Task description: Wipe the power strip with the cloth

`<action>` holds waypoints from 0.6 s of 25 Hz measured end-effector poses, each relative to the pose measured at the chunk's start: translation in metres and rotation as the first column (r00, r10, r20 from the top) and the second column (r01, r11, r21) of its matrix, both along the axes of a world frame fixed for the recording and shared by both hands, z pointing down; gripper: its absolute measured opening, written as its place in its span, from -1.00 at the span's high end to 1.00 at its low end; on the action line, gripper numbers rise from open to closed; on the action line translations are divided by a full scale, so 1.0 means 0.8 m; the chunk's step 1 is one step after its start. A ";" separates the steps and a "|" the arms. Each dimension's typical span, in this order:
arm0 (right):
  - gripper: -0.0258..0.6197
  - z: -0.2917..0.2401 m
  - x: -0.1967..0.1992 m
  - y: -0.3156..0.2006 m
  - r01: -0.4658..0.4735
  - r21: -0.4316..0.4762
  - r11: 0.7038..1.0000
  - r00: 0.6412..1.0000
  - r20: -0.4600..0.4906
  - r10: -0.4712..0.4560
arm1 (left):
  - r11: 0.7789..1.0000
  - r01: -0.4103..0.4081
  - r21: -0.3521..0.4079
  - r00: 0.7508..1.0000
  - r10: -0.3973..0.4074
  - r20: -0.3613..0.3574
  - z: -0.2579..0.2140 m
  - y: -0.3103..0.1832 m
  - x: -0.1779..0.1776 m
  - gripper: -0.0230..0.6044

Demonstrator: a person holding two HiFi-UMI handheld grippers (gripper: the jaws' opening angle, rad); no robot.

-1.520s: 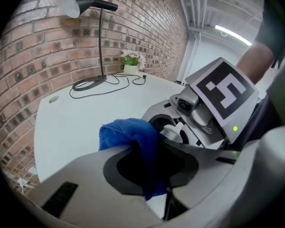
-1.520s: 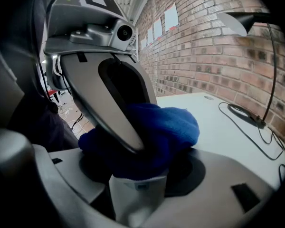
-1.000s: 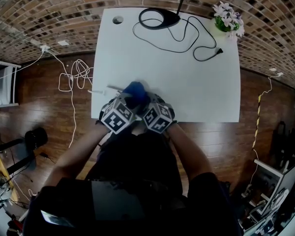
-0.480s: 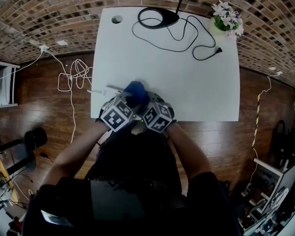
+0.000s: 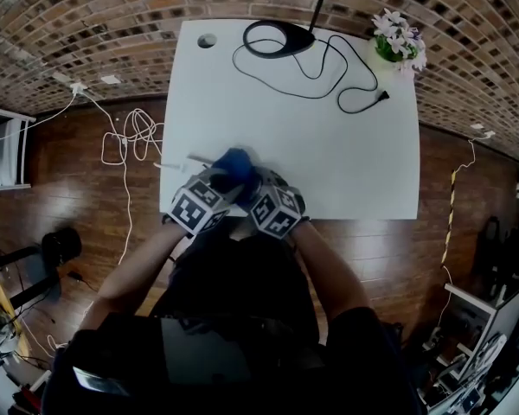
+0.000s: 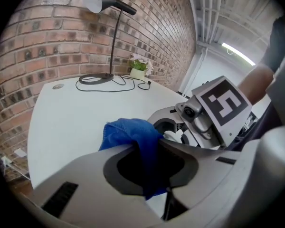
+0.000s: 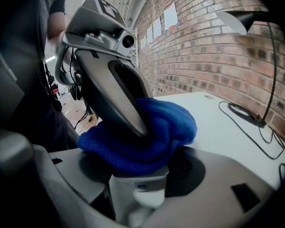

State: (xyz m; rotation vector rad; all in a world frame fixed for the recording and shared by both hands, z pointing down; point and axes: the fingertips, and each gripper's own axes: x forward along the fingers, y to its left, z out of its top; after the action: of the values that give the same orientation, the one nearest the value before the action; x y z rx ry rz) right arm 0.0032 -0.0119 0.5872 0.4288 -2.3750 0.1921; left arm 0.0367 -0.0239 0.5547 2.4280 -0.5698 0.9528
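A blue cloth [image 5: 235,162] is bunched near the front left edge of the white table [image 5: 329,145]. My left gripper [image 5: 227,176] is shut on the blue cloth [image 6: 133,134] and presses it down on the white power strip [image 7: 138,190]. My right gripper [image 7: 137,175] holds that strip between its widely set jaws, under the cloth [image 7: 147,132]. In the head view the right gripper [image 5: 247,183] sits right beside the left one, and the strip is mostly hidden by cloth and marker cubes. A thin white piece [image 5: 195,156] sticks out to the left.
At the table's far edge stands a black desk lamp base [image 5: 277,35], with its black cable [image 5: 346,80] looping right. A small flower pot [image 5: 398,37] occupies the far right corner. White cables [image 5: 125,137] lie on the wooden floor to the left.
The left gripper has rolled a little with the cloth on the strip. The right gripper has kept still.
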 end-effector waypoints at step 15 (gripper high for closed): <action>0.03 -0.001 0.000 0.000 0.000 0.002 1.000 1.000 -0.001 0.000 | 0.997 0.075 -0.013 0.997 -0.075 -0.016 -0.023 -0.010 -0.019 0.70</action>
State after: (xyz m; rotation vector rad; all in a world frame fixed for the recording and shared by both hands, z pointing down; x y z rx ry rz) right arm 0.0032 -0.0119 0.5866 0.4301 -2.3741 0.1899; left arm 0.0217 -0.0319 0.5366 2.3842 -0.6427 0.9015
